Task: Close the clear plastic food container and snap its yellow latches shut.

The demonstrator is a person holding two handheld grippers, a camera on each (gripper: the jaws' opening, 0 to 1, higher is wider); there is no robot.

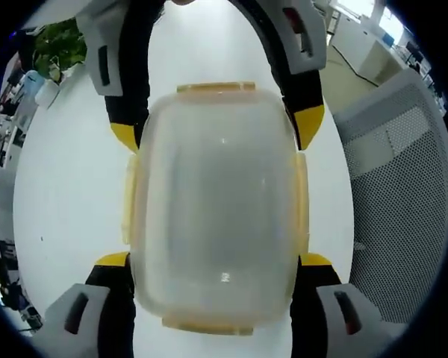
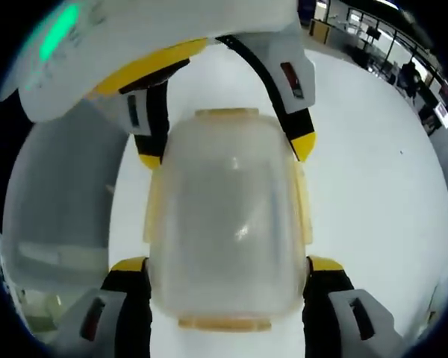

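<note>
The clear plastic food container [image 1: 216, 201] lies on the white table [image 1: 60, 186] with its lid on, seen from above. Yellow latches [image 1: 129, 201] run along its long sides and across both ends. My left gripper [image 1: 213, 259] comes in from the bottom, and its yellow-tipped jaws hug both sides of the near end. My right gripper [image 1: 216, 128] reaches in from the top and clasps the far end. In the right gripper view the container [image 2: 228, 216] sits between my right gripper [image 2: 228, 262] below and the left gripper [image 2: 227, 153] above.
A grey mesh chair [image 1: 403, 171] stands by the table edge on the right. A green plant [image 1: 60, 45] and office desks lie beyond. A translucent box [image 2: 60, 216] sits beside the container in the right gripper view.
</note>
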